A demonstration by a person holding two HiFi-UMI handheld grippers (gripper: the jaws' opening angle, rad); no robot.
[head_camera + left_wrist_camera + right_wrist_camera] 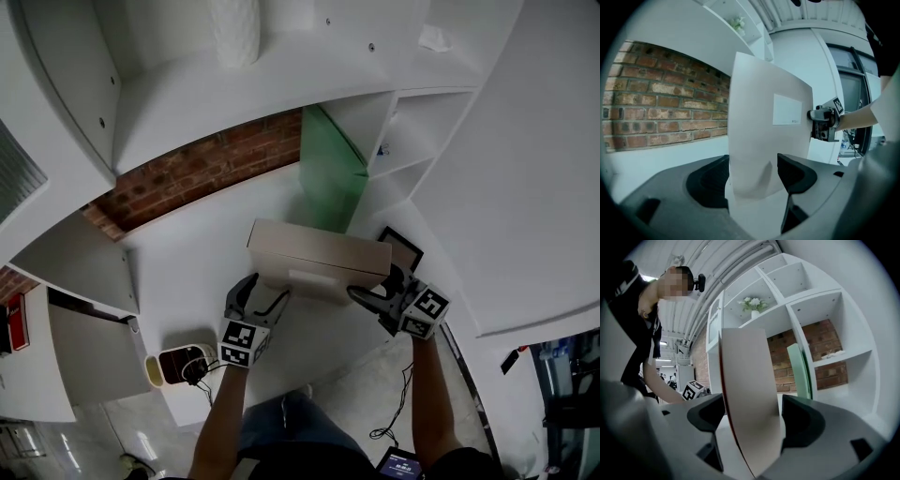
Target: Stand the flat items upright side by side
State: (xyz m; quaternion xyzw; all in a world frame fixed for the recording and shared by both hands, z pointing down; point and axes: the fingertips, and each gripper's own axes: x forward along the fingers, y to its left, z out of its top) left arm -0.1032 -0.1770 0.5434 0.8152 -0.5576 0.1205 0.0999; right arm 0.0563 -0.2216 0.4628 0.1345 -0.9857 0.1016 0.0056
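My left gripper (pixel 265 298) keeps its fingers clenched on the near end of the flat beige box (pixel 319 255). It holds the box on edge over the white shelf (pixel 187 253), and I cannot tell whether the box touches it. Behind stands the green panel (pixel 330 178), upright against the compartment wall, the neighbour this box should join. My right gripper (pixel 377 292) straddles the far end with its fingers released. I judge it is only guarding against a tip.

Left tongs (pixel 266 294) and right tongs (pixel 366 296): dark grey moulded bodies, white cubes (pixel 238 343) bearing black square markers. Operator's trousers (pixel 281 427) blue.
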